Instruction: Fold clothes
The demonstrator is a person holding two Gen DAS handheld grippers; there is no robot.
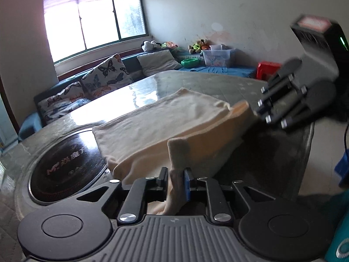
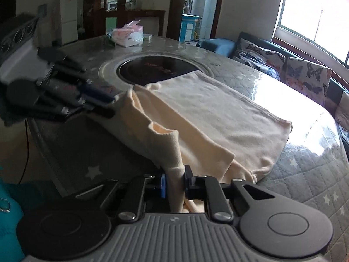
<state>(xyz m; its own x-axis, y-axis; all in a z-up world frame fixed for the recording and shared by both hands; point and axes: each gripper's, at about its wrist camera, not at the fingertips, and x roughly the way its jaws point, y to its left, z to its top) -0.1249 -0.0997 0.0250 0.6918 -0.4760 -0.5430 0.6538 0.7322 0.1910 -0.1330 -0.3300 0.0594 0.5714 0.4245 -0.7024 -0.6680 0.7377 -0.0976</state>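
Observation:
A cream garment point(image 1: 165, 120) lies partly folded on the round table, its near edge lifted off the top. My left gripper point(image 1: 176, 180) is shut on one near corner of the garment. My right gripper point(image 2: 175, 180) is shut on the other near corner point(image 2: 172, 152). In the left wrist view the right gripper point(image 1: 260, 114) shows at the right, holding the cloth's edge. In the right wrist view the left gripper point(image 2: 114, 99) shows at the left, holding its corner. The rest of the garment point(image 2: 218, 113) rests flat on the table.
The table point(image 1: 218, 83) has a quilted cover under glass and a black round hotplate point(image 1: 65, 163) set in it, also seen in the right wrist view point(image 2: 152, 69). A tissue box point(image 2: 128, 36) sits at the far side. A sofa with butterfly cushions point(image 1: 104, 74) stands beyond.

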